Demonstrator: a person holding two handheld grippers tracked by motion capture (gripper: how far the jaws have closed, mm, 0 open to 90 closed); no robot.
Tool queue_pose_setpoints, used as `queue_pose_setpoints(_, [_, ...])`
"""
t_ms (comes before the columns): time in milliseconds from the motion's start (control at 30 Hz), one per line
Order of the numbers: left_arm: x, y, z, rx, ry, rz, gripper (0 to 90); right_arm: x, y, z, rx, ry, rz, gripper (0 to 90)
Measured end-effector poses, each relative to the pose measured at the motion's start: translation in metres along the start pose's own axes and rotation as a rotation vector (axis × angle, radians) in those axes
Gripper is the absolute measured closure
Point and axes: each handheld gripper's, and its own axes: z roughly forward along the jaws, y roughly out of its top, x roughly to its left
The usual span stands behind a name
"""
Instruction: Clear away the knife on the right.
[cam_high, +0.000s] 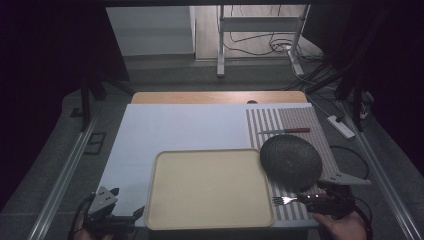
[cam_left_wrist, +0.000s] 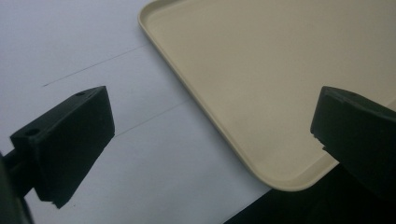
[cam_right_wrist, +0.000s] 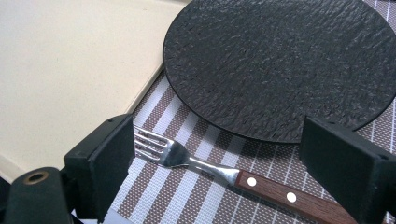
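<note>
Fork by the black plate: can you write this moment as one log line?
right gripper: open, astride fork | fork: flat on striped placemat | black plate: beside beige tray | left gripper: open, holding nothing

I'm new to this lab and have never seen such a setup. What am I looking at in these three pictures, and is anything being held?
A person sits at a table and holds a hand tool with two black jaws in each hand. The high view looks down from above: the left gripper is at the bottom left, the right gripper at the bottom right. The other two pictures come from small cameras riding on those tools, looking along their jaws.

On the table lie a beige tray, a striped placemat, a dark round plate, a knife and a wooden-handled fork.

Nothing is held. Both sets of jaws stand open; the right ones sit on either side of the fork without pressing on it.
</note>
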Motion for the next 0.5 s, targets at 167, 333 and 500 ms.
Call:
queue_pose_setpoints(167, [0.000, 0.000, 0.000, 0.003, 0.001, 0.004, 0.0, -0.001, 0.001, 0.000, 0.006, 0.025, 0.012, 10.6])
queue_pose_setpoints(333, [0.000, 0.000, 0.000, 0.004, 0.002, 0.002, 0.0, -0.001, 0.002, 0.001, 0.011, 0.049, 0.022, 10.0])
queue_pose_setpoints(500, [0.000, 0.000, 0.001, 0.006, 0.003, 0.002, 0.0, -0.001, 0.012, 0.000, -0.002, 0.052, 0.012, 10.4])
